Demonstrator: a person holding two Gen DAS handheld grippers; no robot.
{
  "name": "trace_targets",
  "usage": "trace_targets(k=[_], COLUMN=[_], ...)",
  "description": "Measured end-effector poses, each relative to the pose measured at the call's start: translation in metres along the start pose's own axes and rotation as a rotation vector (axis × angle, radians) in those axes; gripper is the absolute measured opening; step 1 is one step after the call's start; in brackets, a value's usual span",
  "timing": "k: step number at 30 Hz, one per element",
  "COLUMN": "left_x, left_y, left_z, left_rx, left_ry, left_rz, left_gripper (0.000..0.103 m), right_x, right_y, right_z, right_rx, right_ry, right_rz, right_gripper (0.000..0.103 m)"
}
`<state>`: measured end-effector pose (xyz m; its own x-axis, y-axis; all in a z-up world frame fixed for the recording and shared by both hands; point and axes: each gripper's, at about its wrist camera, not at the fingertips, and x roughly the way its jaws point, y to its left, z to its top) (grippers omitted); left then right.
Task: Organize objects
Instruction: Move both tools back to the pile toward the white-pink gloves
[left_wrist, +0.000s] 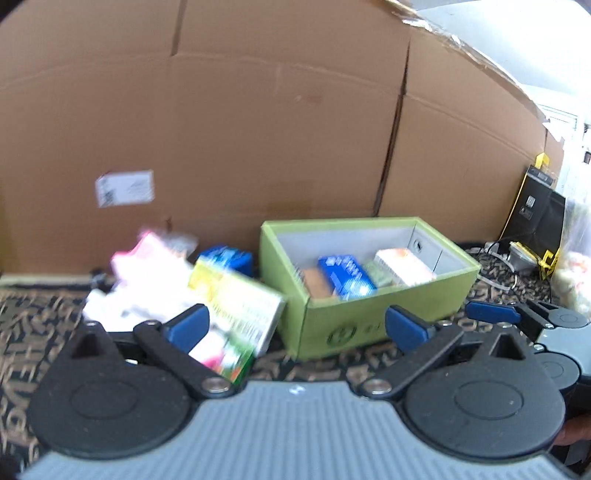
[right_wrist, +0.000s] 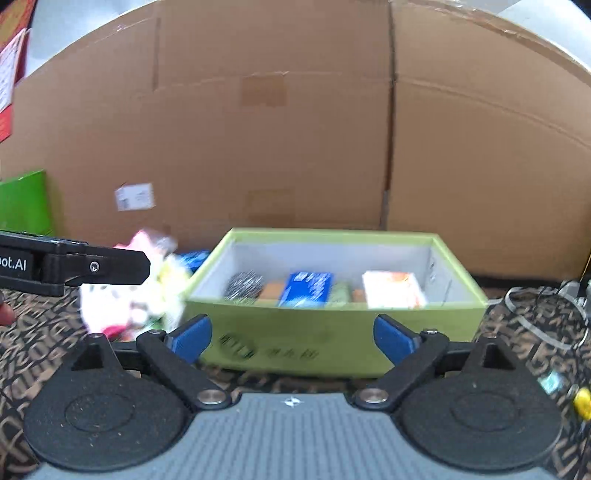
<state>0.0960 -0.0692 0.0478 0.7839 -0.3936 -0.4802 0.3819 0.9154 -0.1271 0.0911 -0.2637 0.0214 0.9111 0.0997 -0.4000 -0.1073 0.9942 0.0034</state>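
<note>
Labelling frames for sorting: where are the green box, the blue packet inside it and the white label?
green box (right_wrist: 332, 332): right wrist view, front wall.
blue packet (right_wrist: 306, 288): right wrist view, top face.
white label (left_wrist: 125, 187): left wrist view, centre.

"oot.AI" on left hand-held gripper (right_wrist: 146, 264)

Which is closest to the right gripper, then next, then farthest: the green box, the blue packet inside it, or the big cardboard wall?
1. Green box, just ahead of the right gripper.
2. Blue packet, inside the box, middle.
3. Cardboard wall, behind everything.
</note>
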Motion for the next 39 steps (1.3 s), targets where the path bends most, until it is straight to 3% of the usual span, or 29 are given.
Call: trace_targets(k=[8,17,21,28,31,39], left_x=[-0.026,-0.028,-0.024,-0.023,-0.022,-0.026], left_y=[0.027,0.057,0.069,0.098,0.107,0.132], left_z=[-0.040,-0.055,-0.059,-0.063,-0.064,-0.061], left_rx=[-0.070,-0.143,-0.159,-0.228,-0.242,-0.287], left_ry=[0.065,0.111,0.126,0.139,0.142,0.115], left_rz=[0.049,0.106,0.125,0.130,0.126,0.154], left_gripper=[0.103,0.103,0.103,0.103,0.103,0.103], right_x=[-0.016,-0.009,-0.008,0.010,0.030,0.090], right_y=[0.038,0.056,0.065,0.093,0.108,0.135], right_z=[-0.035,-0.051,-0.052,-0.044,-0.038,-0.020], right_rx=[0.028,0.041,0.028,-0.038,-0.106,-0.289], right_ry=[0.100,0.168,0.154,0.099,0.095,0.068], right_rz=[0.046,0.061,0.102,0.276,0.295,0.287], right_gripper=[0.097,0.097,0.097,0.094,0.088,0.088])
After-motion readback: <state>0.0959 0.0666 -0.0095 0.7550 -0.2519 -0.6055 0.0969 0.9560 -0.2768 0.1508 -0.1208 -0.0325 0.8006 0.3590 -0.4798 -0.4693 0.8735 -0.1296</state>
